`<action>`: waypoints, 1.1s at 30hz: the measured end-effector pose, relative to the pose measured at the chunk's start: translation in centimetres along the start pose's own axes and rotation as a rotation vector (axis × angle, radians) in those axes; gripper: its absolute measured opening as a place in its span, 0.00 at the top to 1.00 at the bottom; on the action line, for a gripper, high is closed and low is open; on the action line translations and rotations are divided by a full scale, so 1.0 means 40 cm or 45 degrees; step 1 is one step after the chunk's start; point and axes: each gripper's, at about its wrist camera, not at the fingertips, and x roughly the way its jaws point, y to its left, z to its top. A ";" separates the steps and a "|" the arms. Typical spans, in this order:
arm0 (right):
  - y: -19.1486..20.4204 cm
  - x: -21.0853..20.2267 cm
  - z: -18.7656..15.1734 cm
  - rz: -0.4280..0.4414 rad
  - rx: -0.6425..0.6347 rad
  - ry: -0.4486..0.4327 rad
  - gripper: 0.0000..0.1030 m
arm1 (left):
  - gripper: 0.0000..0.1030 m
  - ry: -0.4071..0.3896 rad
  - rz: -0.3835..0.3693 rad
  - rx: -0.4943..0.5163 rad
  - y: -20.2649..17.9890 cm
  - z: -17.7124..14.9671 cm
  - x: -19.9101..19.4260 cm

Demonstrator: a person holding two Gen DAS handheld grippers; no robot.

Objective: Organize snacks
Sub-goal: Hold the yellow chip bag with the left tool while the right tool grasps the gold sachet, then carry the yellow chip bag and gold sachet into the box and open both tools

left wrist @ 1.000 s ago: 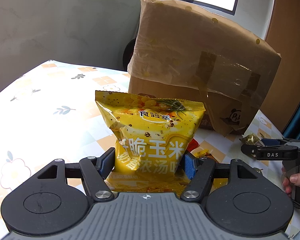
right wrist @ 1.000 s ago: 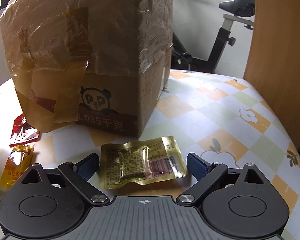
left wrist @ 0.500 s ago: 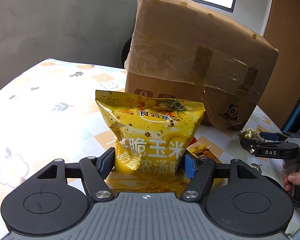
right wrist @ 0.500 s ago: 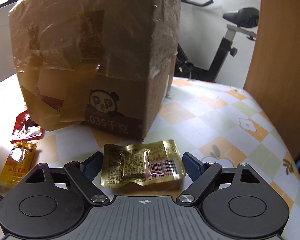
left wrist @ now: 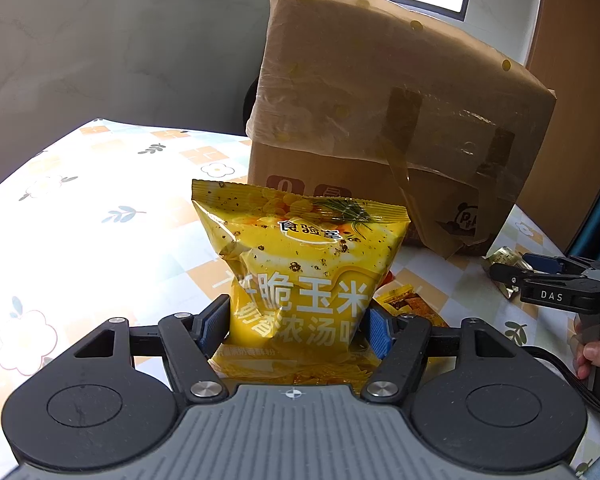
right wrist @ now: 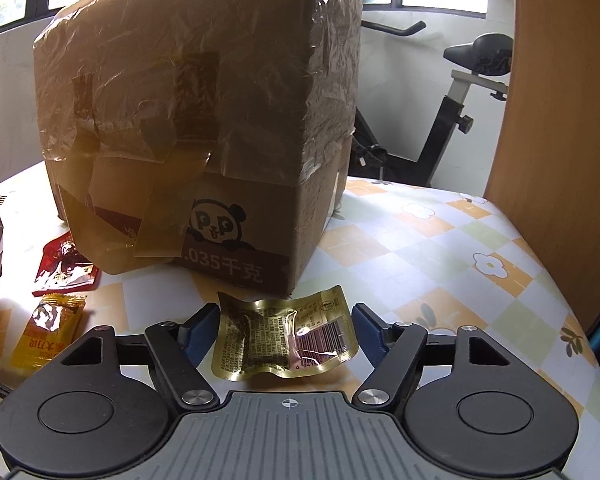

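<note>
My left gripper (left wrist: 296,326) is shut on a yellow corn snack bag (left wrist: 300,264), holding it upright in front of the taped cardboard box (left wrist: 380,120). My right gripper (right wrist: 286,330) is shut on a small gold foil snack packet (right wrist: 284,334), lifted a little above the tablecloth before the box (right wrist: 204,128). In the left wrist view the right gripper (left wrist: 540,276) shows at the right edge with the gold packet (left wrist: 504,258) in it.
A red sachet (right wrist: 66,270) and an orange-yellow sachet (right wrist: 50,330) lie on the flowered tablecloth (right wrist: 440,264) left of the right gripper. Another orange packet (left wrist: 404,300) lies behind the yellow bag. An exercise bike (right wrist: 460,120) stands beyond the table, a wooden panel (right wrist: 560,120) at right.
Both grippers have risen with their packets. The gold packet has come up off the tablecloth and the box looks lower and farther in both views.
</note>
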 end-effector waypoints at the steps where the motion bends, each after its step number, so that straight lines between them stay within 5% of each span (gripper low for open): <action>1: 0.001 -0.001 -0.001 -0.001 -0.002 -0.004 0.37 | 0.31 0.000 0.000 0.000 0.000 0.000 0.000; 21: -0.020 -0.049 -0.006 -0.002 0.079 -0.050 0.53 | 0.31 -0.040 -0.015 -0.011 0.009 0.007 -0.025; 33: -0.050 -0.243 0.040 -0.003 0.098 -0.233 0.54 | 0.31 -0.162 -0.051 0.011 0.004 0.037 -0.099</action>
